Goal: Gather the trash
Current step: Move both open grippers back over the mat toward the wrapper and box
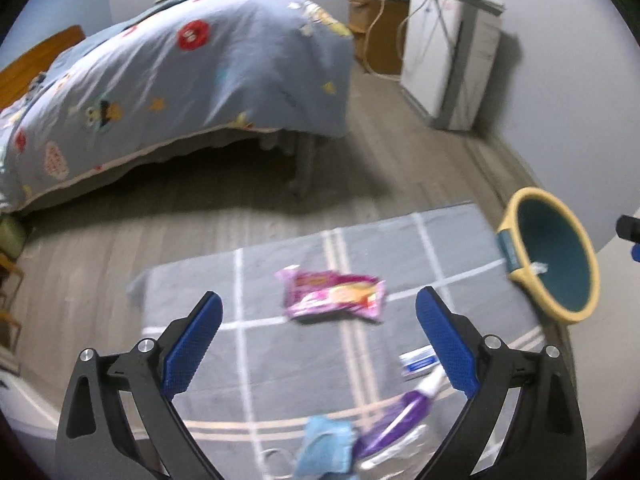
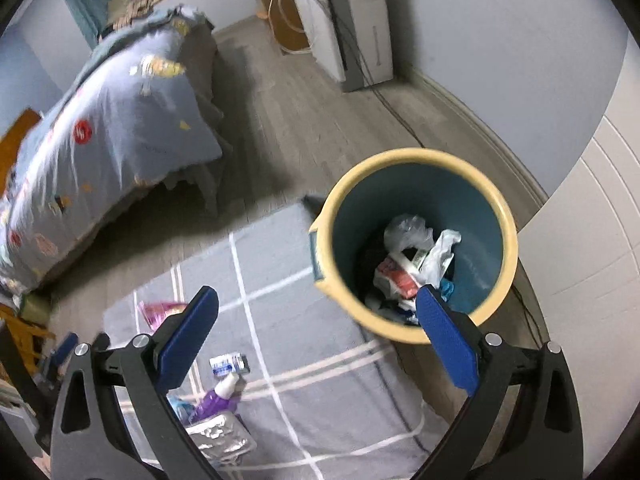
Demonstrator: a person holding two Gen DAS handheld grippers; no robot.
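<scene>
Left gripper (image 1: 318, 306): jaws wide apart, empty.
Right gripper (image 2: 318, 302): jaws spread fully, empty.
Purple bottle (image 1: 404, 412): rug (image 1: 280, 360), 5 o'clock.
Pink wrapper (image 1: 334, 296): rug centre.
Bin (image 2: 416, 332): 2 o'clock off rug, trash inside.
Bed (image 1: 180, 80): far, 11 o'clock.

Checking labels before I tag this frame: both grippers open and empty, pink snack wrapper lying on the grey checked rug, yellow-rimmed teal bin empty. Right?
Not quite. The yellow-rimmed teal bin isn't empty: the right wrist view shows crumpled white plastic bags and wrappers inside. The rest stands: left gripper and right gripper open and empty, pink snack wrapper lying on the grey checked rug.
</scene>
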